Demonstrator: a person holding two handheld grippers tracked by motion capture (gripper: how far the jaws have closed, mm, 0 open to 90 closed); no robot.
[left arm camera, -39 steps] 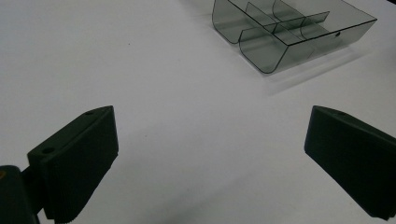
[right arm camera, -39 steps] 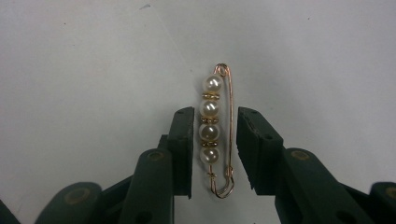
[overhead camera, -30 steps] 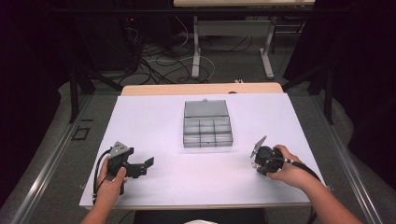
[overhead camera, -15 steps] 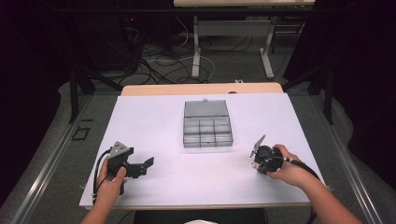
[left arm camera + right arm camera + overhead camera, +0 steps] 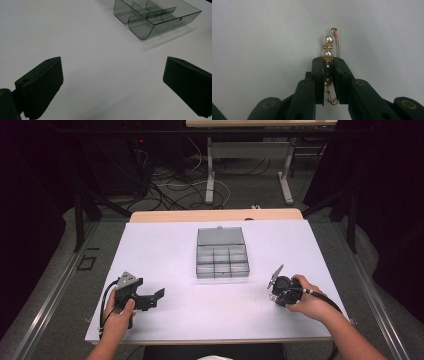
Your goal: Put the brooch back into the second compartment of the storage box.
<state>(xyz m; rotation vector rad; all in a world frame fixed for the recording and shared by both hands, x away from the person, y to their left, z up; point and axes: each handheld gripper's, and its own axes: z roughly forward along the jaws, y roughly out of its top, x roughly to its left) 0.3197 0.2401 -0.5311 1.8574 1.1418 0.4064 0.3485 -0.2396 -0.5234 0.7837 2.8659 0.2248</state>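
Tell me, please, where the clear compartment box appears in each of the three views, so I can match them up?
High view: the compartment box sits at table centre, ahead of both grippers.
Left gripper view: it lies at the top right, beyond the open jaws.
Right gripper view: not in this picture; the right gripper is shut on a pearl pin.
Shared landmark: the white table surface.

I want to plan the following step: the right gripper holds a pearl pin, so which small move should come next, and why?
Probably lift the right gripper a little off the white table. Its jaws have just closed on the pearl pin, which lies against the surface, and the compartment box stands apart, further ahead. The left gripper is open and holds nothing.
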